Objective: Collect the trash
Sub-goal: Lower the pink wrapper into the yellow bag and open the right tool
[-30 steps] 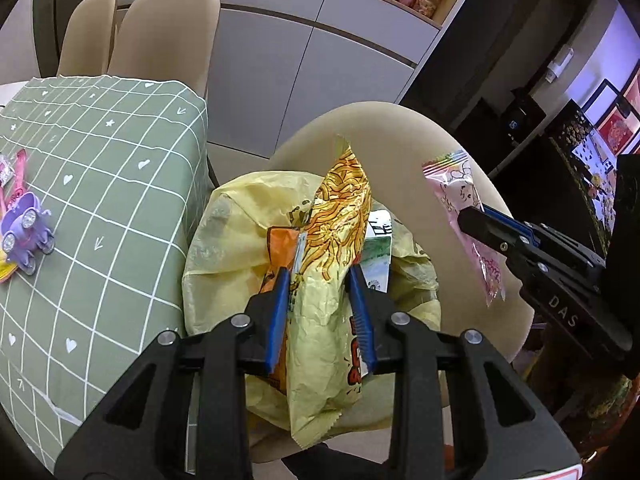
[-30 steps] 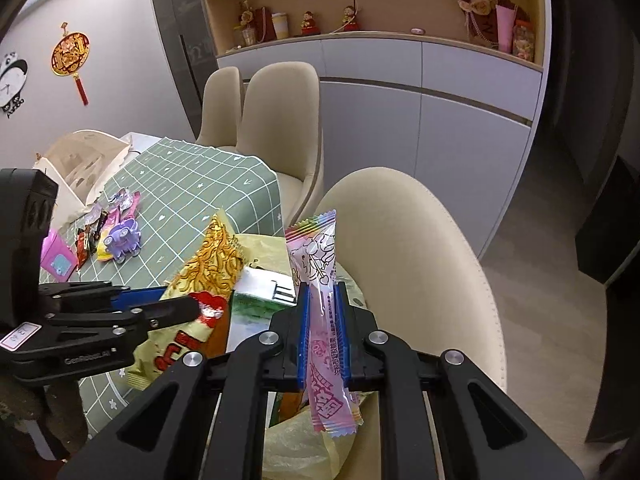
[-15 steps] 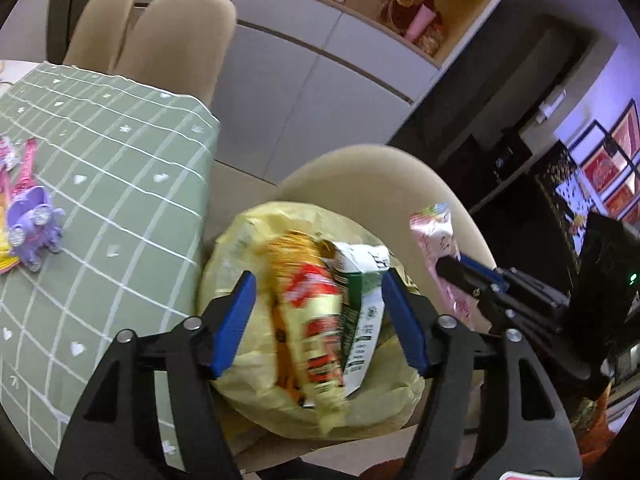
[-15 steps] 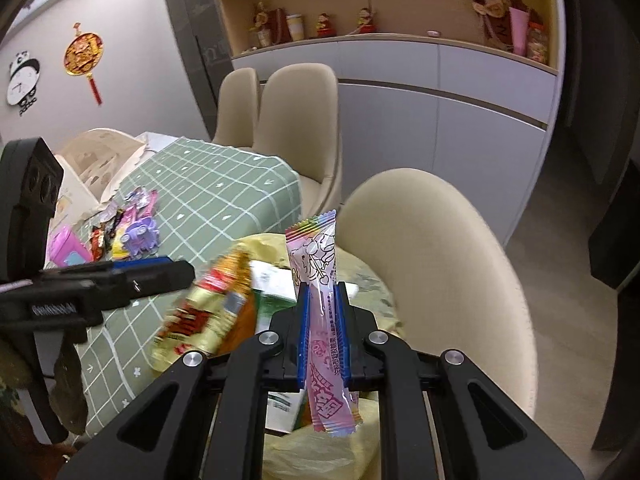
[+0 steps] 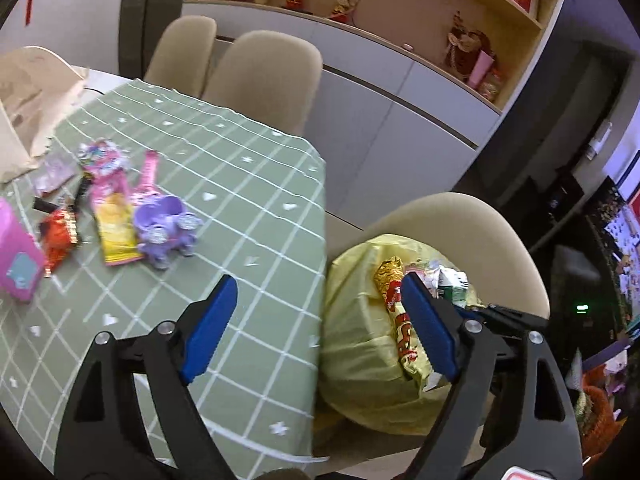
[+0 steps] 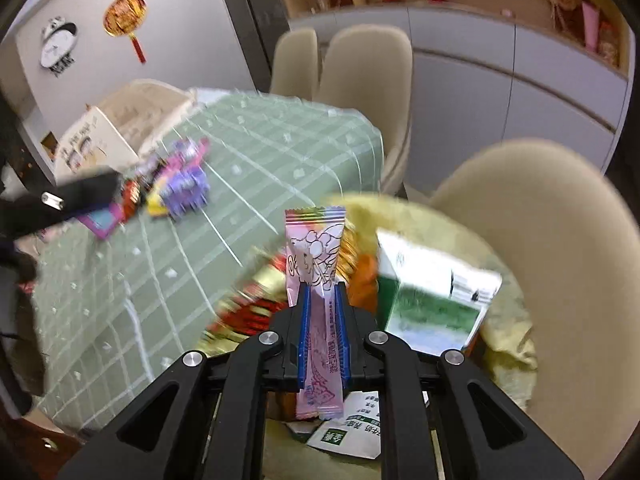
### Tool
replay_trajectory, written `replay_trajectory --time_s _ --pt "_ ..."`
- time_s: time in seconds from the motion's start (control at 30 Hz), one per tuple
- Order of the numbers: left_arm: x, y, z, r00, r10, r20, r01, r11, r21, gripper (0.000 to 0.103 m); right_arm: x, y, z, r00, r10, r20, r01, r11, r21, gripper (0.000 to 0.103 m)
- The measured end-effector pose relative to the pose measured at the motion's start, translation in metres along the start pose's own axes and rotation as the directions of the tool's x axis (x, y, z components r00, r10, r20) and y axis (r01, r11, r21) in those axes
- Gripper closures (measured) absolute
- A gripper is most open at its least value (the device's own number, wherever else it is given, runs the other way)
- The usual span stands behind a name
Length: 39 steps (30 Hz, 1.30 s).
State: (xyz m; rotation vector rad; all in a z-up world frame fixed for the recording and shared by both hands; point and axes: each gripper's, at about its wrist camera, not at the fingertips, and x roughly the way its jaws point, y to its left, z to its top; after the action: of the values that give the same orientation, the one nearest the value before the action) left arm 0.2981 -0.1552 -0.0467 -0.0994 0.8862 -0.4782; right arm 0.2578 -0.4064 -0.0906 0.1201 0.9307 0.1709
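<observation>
Left wrist view shows your left gripper (image 5: pixel 316 320) with its jaws spread wide and nothing between them; they have just been opening, and the red and gold snack wrapper (image 5: pixel 398 320) they let go of now lies in the mouth of the yellow trash bag (image 5: pixel 360 344). That bag sits on the seat of the beige chair (image 5: pixel 472 220), just beside the edge of the bench (image 5: pixel 256 200) with its green checked cloth. A green and white carton (image 5: pixel 454 282) stands in the bag next to the wrapper. More litter waits on the cloth: a yellow packet (image 5: pixel 114 224), a red wrapper (image 5: pixel 60 232), a pink box (image 5: pixel 16 256) at the left edge, and a purple toy carriage (image 5: pixel 166 228) touching the yellow packet. In the right wrist view, your right gripper (image 6: pixel 323 300) has its jaws narrow, clamped on a pink candy wrapper (image 6: pixel 316 256) that stands upright between the pads, its top above them and its tail hanging below. It hangs over the open bag (image 6: pixel 508 344), with the carton (image 6: pixel 432 292) just to its right. Your left gripper (image 6: pixel 80 192) shows blurred at the left, over the litter on the bench (image 6: pixel 280 140).
</observation>
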Motion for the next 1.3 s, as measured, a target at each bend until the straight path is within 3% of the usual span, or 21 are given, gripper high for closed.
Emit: replay_trajectory --time_s 0.2,0.4,0.6,0.77,0.9,1.1,1.3 --pt "-0.009 0.009 -0.003 1.000 0.017 0.008 -0.017 1.000 0.004 0.022 0.029 -0.014 -0.015 0.992 -0.078 -0.096 0.080 0.997 0.013 0.090" --pt "-0.004 0.006 -0.005 1.000 0.007 -0.012 -0.007 1.000 0.010 0.022 0.023 -0.012 -0.020 0.992 -0.099 -0.083 0.100 0.995 -0.002 0.090" --pt "-0.002 -0.006 -0.006 1.000 0.006 -0.005 -0.006 0.998 0.056 0.022 -0.006 -0.012 -0.011 0.995 -0.098 -0.020 0.098 0.995 0.017 0.090" --pt "-0.005 -0.010 -0.008 1.000 0.015 -0.004 -0.014 0.997 0.080 0.022 -0.035 0.000 0.006 0.997 -0.018 0.073 0.016 1.000 0.022 0.090" --pt "-0.011 -0.008 -0.008 0.999 0.033 0.014 -0.034 0.996 0.086 0.022 -0.005 0.011 0.007 1.000 0.029 -0.008 -0.029 0.999 -0.015 0.090" --pt "-0.019 -0.001 -0.009 0.998 0.058 0.024 -0.060 0.995 0.082 0.022 0.040 -0.016 -0.009 0.983 -0.052 -0.175 0.062 0.997 0.047 0.090" --pt "-0.018 0.010 -0.013 0.998 0.063 -0.004 -0.063 0.996 0.069 0.022 0.047 -0.021 -0.019 0.974 -0.095 -0.207 0.105 0.994 0.037 0.090"
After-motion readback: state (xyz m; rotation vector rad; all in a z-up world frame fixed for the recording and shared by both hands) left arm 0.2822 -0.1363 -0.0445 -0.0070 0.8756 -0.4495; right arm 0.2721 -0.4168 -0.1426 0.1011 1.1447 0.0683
